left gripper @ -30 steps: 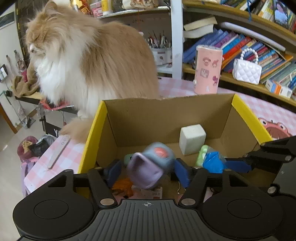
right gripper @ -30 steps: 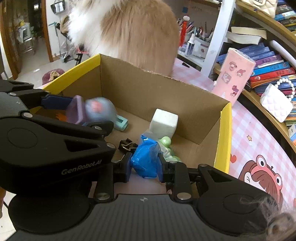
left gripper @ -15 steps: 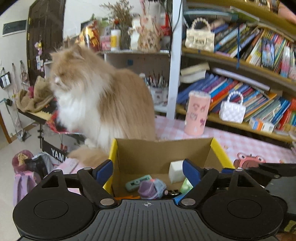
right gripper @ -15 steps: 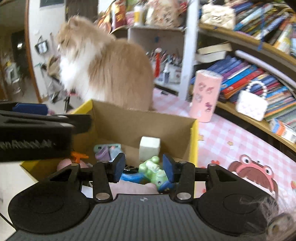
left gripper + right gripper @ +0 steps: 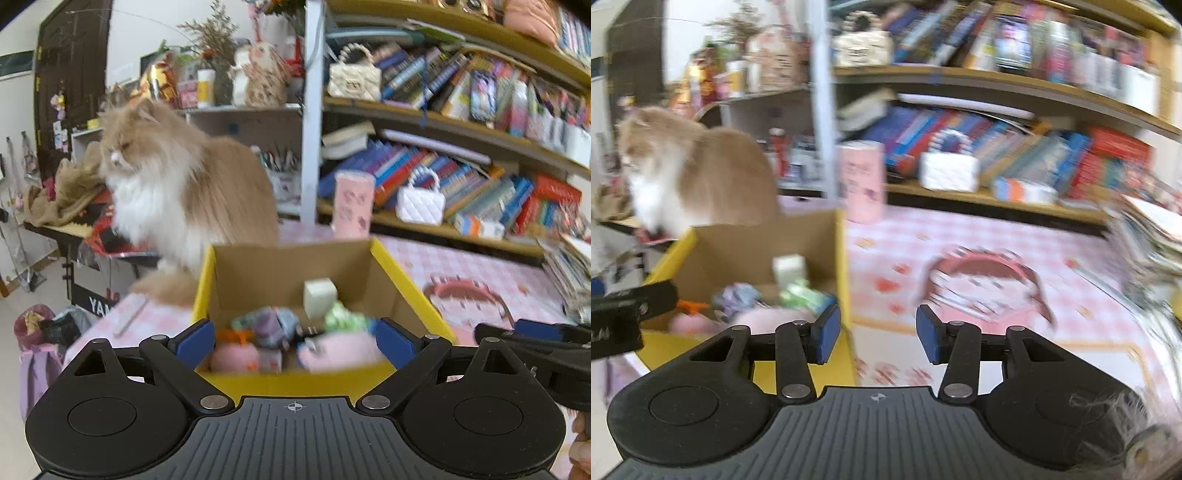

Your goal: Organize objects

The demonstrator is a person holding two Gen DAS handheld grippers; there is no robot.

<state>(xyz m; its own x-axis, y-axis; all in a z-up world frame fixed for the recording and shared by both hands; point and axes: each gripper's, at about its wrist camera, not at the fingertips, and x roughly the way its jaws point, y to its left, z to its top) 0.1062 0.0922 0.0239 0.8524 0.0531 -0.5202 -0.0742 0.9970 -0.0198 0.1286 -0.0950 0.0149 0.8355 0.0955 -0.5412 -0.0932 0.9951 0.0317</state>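
A yellow-rimmed cardboard box (image 5: 406, 280) stands on the pink checked table and holds several small toys: a white cube (image 5: 320, 297), a green figure (image 5: 341, 317), a grey-purple toy (image 5: 275, 325) and pink soft things (image 5: 343, 353). My left gripper (image 5: 293, 341) is open and empty, held back above the box's near edge. My right gripper (image 5: 878, 334) is open and empty, to the right of the box (image 5: 746, 247), over the tablecloth. The box contents also show in the right wrist view, blurred.
A long-haired orange-and-white cat (image 5: 184, 192) sits just behind the box's left rear corner. A pink cylinder (image 5: 352, 205) stands behind the box. Bookshelves (image 5: 461, 177) run along the back with a white handbag (image 5: 420, 201). A stack of papers (image 5: 1152, 236) lies at the right.
Both grippers let go of their toys into the box, opened and pulled back and up. The right gripper has swung to the right, off the box.
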